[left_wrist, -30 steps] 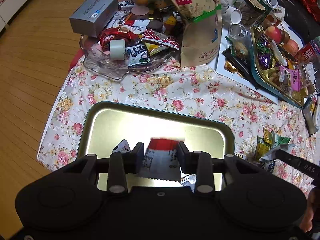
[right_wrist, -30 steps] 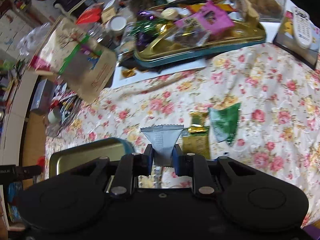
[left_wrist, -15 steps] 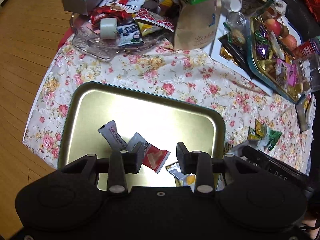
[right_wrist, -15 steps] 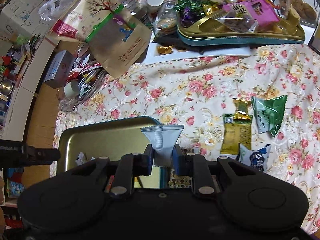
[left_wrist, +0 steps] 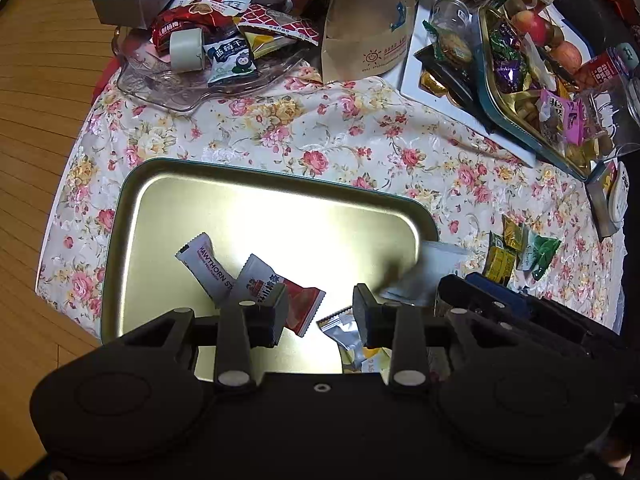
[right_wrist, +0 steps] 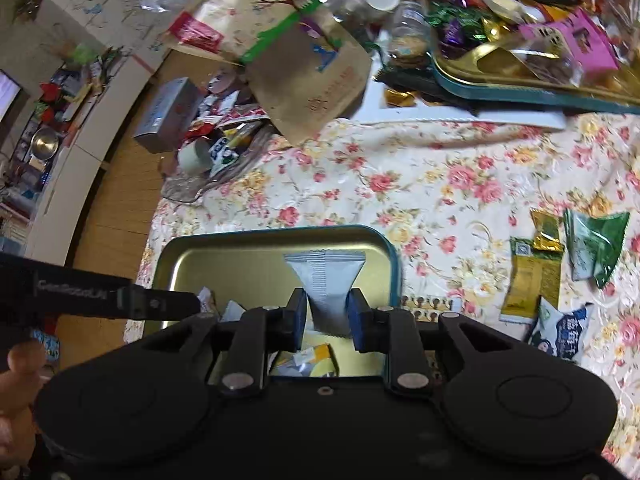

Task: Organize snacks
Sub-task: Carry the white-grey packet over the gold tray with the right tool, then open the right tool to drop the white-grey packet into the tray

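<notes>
A gold metal tray (left_wrist: 168, 216) with a teal rim lies on the floral cloth. In it lie a white Hawthorn packet (left_wrist: 206, 268), a red-and-white packet (left_wrist: 280, 292) and a silver packet (left_wrist: 344, 332). My left gripper (left_wrist: 320, 316) is open and empty above the tray's near side. My right gripper (right_wrist: 327, 320) is shut on a grey-silver packet (right_wrist: 325, 280) and holds it over the tray (right_wrist: 224, 256), near its right rim. That packet shows blurred in the left wrist view (left_wrist: 432, 264).
Loose packets lie on the cloth right of the tray: gold (right_wrist: 530, 276), green (right_wrist: 596, 244), blue-white (right_wrist: 560, 330). A glass dish of snacks (left_wrist: 192, 68), a brown paper bag (left_wrist: 368, 28) and a full gold tray (left_wrist: 532, 92) stand at the back. Wooden floor lies left.
My left gripper let go of the red-and-white packet, which now lies in the tray, and pulled back. My right gripper carried the grey packet leftward over the tray.
</notes>
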A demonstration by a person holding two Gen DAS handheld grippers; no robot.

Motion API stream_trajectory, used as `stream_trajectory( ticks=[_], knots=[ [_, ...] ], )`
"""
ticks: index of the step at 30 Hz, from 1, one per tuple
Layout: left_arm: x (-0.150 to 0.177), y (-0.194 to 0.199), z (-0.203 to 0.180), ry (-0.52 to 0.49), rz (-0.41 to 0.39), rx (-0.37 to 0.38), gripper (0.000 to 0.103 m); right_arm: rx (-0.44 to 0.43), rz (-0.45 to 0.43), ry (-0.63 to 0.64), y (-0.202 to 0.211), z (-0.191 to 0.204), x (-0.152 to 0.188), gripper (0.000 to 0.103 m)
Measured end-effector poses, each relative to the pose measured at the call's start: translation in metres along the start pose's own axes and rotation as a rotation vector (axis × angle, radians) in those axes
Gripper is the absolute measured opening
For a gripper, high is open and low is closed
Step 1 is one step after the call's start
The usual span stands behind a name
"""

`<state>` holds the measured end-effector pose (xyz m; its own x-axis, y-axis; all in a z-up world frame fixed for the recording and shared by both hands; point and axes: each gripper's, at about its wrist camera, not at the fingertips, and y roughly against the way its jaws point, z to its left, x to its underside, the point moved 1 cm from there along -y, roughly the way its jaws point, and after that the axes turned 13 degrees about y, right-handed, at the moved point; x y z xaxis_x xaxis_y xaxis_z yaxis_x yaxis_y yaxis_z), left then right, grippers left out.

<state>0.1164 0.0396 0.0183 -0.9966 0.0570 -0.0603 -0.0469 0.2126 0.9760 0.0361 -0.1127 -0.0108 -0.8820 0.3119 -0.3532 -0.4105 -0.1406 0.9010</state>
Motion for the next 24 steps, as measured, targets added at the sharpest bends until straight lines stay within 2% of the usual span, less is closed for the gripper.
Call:
stream_trajectory(
  ticks=[2,6,18,24],
  knots=[
    [0.000,-0.001,-0.001,0.000,0.002,-0.003,0.044,0.008,-0.010,0.022,0.002,0.003,-0.001,0.040],
    [0.002,-0.003,-0.004,-0.009,0.007,-0.011,0.044,0.077,-0.010,0.048,0.003,0.003,-0.002,0.045],
    [0.008,-0.006,-0.016,-0.044,0.008,-0.024,0.044,0.291,0.016,0.116,0.000,-0.005,-0.003,0.046],
    [0.010,-0.007,-0.024,-0.063,0.006,-0.029,0.044,0.407,-0.014,0.123,0.001,-0.012,-0.003,0.056]
  ],
)
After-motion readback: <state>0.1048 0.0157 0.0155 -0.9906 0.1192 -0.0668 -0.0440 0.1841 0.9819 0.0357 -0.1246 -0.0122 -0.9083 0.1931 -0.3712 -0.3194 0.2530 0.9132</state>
